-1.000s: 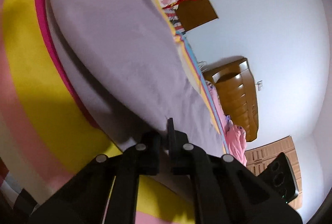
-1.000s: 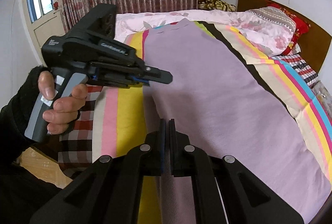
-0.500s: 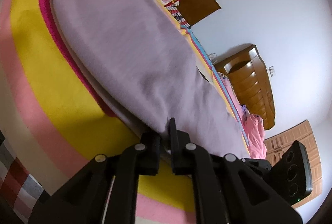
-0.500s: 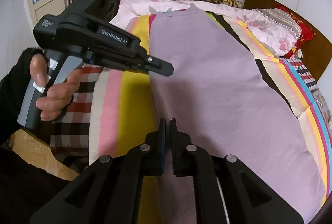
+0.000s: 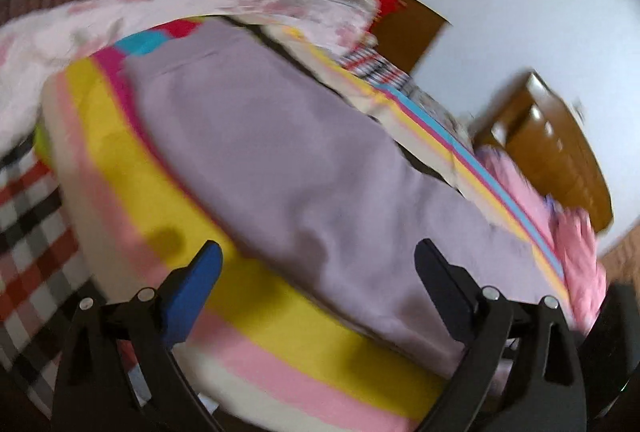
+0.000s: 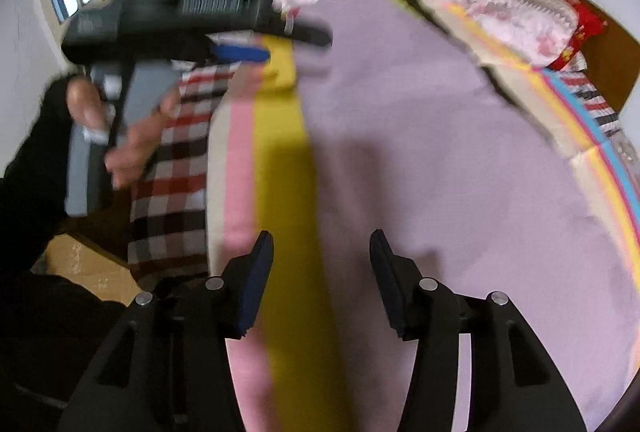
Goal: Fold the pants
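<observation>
The lilac pants [image 5: 288, 160] lie flat and long on the striped bed cover; they also show in the right wrist view [image 6: 420, 152]. My left gripper [image 5: 316, 260] is open and empty, just above the near edge of the pants. It also shows in the right wrist view [image 6: 296, 42], held in a hand over the cover's yellow stripe, jaws apart. My right gripper [image 6: 322, 252] is open and empty, above the pants' left edge and the yellow stripe.
The striped bed cover [image 6: 280, 160] lies over a checked sheet [image 6: 172, 160]. Pink floral bedding [image 5: 120, 16] and pillows [image 6: 528, 20] sit at the far end by the headboard. A wooden dresser [image 5: 560, 152] stands by the wall. A cardboard box [image 6: 84, 264] sits beside the bed.
Both grippers were shut on the pants' edge and have opened and let go. The pants now lie flat. The left gripper has swung up and away.
</observation>
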Motion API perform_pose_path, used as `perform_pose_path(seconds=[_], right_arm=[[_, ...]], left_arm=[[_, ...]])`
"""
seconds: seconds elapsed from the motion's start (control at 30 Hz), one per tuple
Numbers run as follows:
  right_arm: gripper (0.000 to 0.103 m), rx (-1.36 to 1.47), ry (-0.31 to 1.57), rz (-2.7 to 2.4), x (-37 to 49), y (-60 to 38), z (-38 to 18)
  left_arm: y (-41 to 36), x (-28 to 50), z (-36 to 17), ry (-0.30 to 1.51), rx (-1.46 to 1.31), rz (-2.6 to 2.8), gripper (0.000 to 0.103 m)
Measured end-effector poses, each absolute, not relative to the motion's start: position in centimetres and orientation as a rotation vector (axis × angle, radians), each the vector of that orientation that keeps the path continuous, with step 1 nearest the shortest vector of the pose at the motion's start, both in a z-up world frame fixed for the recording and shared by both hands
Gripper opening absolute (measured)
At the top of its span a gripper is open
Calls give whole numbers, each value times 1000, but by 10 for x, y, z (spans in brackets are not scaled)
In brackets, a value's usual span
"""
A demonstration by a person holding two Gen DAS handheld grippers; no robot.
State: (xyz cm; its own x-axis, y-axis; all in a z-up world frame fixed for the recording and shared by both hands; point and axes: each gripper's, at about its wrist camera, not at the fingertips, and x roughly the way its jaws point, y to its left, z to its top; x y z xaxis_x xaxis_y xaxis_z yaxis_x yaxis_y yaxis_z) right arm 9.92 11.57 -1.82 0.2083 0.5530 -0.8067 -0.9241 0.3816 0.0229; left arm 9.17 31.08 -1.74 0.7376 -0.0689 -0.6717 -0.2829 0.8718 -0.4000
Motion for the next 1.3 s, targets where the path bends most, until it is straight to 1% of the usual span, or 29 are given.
perform_pose_path(seconds=[0.07,0.13,0.17,0.27,0.3,0.33,0.4,0.43,0.5,0.57,0.7,0.77,0.83,0.87,0.97,1.07,1.17,1.23,1.3], right_arm=[[55,-516,776,987,123,104,-2],[67,-509,700,852,157,88,8],[67,-502,699,801,173,81,7],[68,-401,800,585,220,43,-5],[71,-347,807,557,227,23,-8],[78,-329,811,536,229,10,-13],[80,-325,890,450,235,-20,-37],[83,-288,922,448,237,-34,-44],[83,-163,948,479,233,-65,-41],[84,-177,921,413,225,-84,-32],[86,-113,874,351,213,-130,-20],[86,-128,907,274,220,-150,-29],[88,-122,956,234,220,-167,-46],[88,-69,951,253,217,-177,-43],[88,-83,903,195,204,-195,-34],[89,-16,848,187,195,-211,-27],[89,-41,892,134,195,-227,-38],[89,28,938,120,197,-247,-45],[89,77,921,116,195,-256,-43]], left_arm=[[299,108,-15,758,-477,88,97],[286,130,-13,800,-441,48,97],[279,139,-14,817,-427,30,97],[252,144,-18,856,-377,-42,97],[239,144,-21,869,-343,-73,97],[228,146,-26,883,-306,-94,99],[210,147,-39,914,-219,-84,101],[199,145,-43,899,-160,-66,101],[180,148,-48,912,-34,-30,101],[170,151,-49,920,15,-11,101],[148,151,-37,906,10,-73,101],[134,156,-39,920,37,-95,101],[124,164,-46,941,53,-104,101],[120,168,-48,947,64,-98,101],[111,166,-50,949,84,-83,101],[109,169,-48,957,77,-80,101],[101,168,-48,960,101,-69,101],[100,167,-49,958,103,-63,101],[101,167,-49,954,94,-59,102]])
